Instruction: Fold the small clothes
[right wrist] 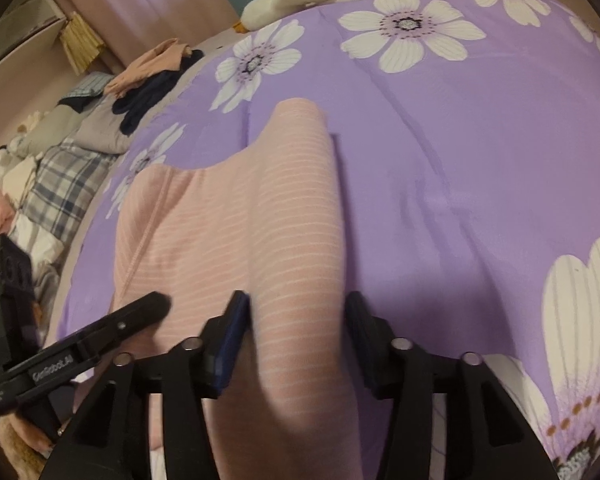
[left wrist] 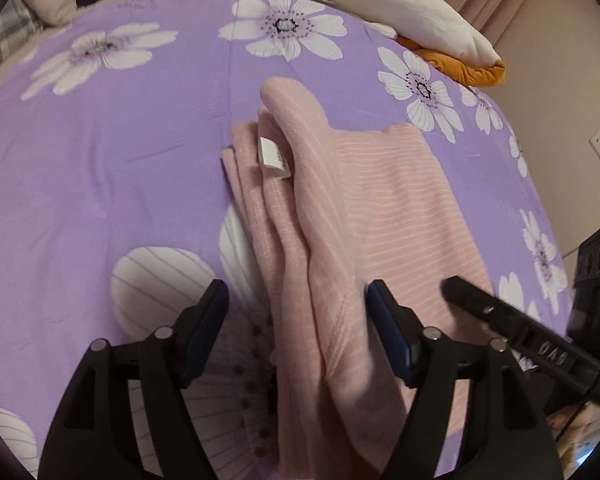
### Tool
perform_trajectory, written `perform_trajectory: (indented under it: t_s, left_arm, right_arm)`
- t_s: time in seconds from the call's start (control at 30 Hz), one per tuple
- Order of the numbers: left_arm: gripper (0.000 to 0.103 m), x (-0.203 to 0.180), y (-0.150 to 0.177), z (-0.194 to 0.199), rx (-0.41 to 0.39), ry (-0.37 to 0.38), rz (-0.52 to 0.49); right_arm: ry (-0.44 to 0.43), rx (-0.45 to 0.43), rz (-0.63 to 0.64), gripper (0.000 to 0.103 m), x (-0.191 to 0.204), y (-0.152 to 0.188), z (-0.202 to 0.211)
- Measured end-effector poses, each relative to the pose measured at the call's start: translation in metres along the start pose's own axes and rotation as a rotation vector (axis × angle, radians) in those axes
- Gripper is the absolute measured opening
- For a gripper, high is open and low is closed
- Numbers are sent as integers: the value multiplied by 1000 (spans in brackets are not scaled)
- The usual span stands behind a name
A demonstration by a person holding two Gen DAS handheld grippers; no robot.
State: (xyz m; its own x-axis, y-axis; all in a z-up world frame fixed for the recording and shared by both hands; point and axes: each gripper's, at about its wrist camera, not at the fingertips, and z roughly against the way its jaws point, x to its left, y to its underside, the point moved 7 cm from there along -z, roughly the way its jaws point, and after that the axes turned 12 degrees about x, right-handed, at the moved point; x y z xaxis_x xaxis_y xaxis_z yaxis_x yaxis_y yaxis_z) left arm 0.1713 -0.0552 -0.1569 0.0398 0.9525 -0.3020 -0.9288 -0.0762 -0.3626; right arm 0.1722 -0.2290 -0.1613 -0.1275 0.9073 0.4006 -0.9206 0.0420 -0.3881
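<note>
Both tongs stand spread: the left gripper (left wrist: pixel 296 312) and the right gripper (right wrist: pixel 296 320) each straddle the pink striped knit garment (left wrist: pixel 340 208) without pinching. It lies lengthwise on the purple flowered bedspread (left wrist: pixel 100 152), running from the frame's bottom toward upper centre.

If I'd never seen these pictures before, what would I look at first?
Probably the pink striped garment, lying partly folded in the middle of the purple bedspread with big white flowers. Next, the black grippers at the bottom: the left gripper and right gripper each have open jaws on either side of a fold of the pink cloth. At the far edge of the bed lies a white and orange plush toy.
</note>
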Motion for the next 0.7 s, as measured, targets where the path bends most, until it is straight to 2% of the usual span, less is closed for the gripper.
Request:
perform_trajectory:
  t_s: [0.13, 0.2, 0.33, 0.4, 0.5, 0.7]
  left_arm:
    - [79, 0, 6, 17, -41, -89, -38]
    - [80, -1, 7, 28, -72, -89, -50]
    - [92, -7, 10, 61, -148, -41, -40]
    - [97, -9, 14, 78, -186, -19, -29]
    - [100, -16, 19, 98, -237, 4, -26]
    - [102, -26, 35, 130, -288, 71, -37]
  right_arm:
    - [30, -25, -16, 60, -5, 1, 14]
    - [60, -62, -22, 64, -8, 1, 27]
    - [31, -121, -25, 70, -3, 0, 51]
    - [29, -165, -15, 80, 1, 1, 66]
    - [36, -223, -1, 86, 9, 3, 83]
    - [53, -282, 43, 88, 24, 6, 101]
